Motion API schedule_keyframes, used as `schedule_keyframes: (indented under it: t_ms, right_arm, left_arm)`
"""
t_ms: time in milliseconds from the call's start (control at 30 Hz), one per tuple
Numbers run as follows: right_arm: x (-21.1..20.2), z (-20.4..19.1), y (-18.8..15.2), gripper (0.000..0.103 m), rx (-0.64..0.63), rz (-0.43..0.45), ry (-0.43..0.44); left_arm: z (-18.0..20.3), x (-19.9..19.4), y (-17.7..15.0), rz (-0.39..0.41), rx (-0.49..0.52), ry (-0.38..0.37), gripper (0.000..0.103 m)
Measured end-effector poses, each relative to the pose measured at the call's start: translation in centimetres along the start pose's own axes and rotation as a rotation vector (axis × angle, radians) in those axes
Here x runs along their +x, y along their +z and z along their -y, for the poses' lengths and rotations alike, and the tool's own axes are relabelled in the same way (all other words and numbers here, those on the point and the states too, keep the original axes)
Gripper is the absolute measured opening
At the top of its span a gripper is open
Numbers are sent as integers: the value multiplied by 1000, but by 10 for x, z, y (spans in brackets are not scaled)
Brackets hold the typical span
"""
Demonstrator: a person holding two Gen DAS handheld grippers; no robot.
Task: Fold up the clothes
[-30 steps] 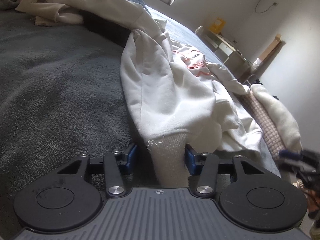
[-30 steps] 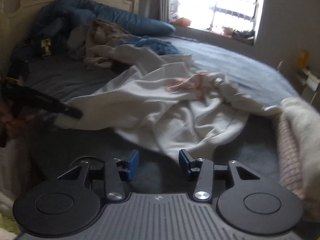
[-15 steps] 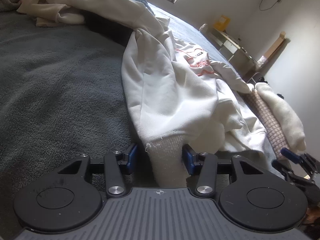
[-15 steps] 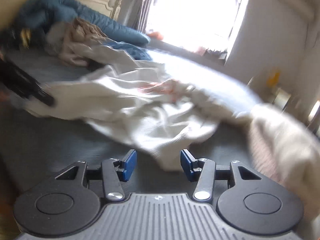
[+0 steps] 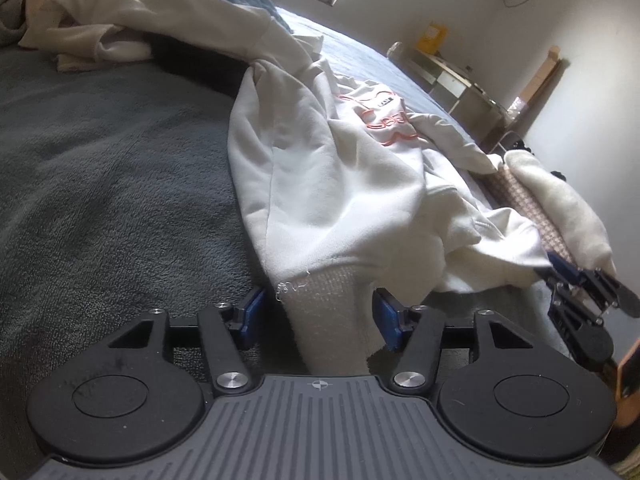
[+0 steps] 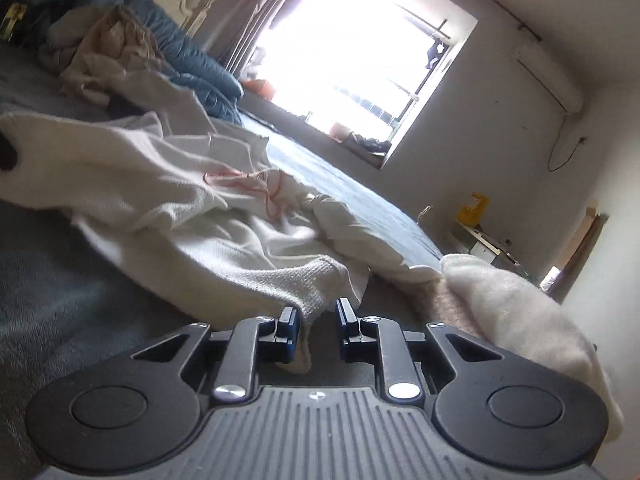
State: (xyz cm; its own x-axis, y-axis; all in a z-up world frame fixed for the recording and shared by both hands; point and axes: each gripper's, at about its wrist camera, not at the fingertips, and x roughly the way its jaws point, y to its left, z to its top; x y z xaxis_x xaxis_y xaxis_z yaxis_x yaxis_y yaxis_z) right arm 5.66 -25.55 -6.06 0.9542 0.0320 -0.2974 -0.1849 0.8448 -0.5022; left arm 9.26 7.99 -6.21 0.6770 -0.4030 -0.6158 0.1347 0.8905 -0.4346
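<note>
A cream sweatshirt (image 5: pixel 320 168) with a pink chest logo lies crumpled on the grey bed cover (image 5: pixel 100 200). One ribbed sleeve cuff (image 5: pixel 328 304) stands between the fingers of my left gripper (image 5: pixel 318 316). That gripper is wide open: the cuff meets the right pad and a gap shows at the left pad. In the right wrist view the sweatshirt (image 6: pixel 160 184) spreads out ahead. A ribbed edge (image 6: pixel 296 280) of it drops between the fingers of my right gripper (image 6: pixel 317 330). Those jaws are narrowed, with a gap still beside the cloth. The right gripper (image 5: pixel 576 284) also shows at the left view's right edge.
A folded cream and pink-checked pile (image 6: pixel 500 312) sits at the bed's right edge, close to my right gripper. Beige clothes (image 5: pixel 140 12) and a blue quilt (image 6: pixel 192 64) are heaped toward the headboard. Low furniture (image 5: pixel 460 80) stands by the far wall.
My right gripper has dropped low to the sweatshirt's ribbed edge and its jaws have narrowed around it. The left gripper has barely moved, with the cuff still between its fingers.
</note>
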Motion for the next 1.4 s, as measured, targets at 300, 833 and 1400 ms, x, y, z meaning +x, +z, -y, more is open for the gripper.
schedule_keyframes:
  t_ms: [300, 833, 1400]
  right_arm:
    - [17, 30, 0, 3, 171, 26, -146]
    - [9, 79, -1, 1, 498, 13, -89]
    - [-96, 133, -71, 1, 981, -104, -14]
  left_arm:
    - [19, -11, -18, 25, 137, 41, 70]
    - [-34, -26, 5, 138, -359, -227, 6]
    - [-79, -71, -28, 88, -429, -214, 4]
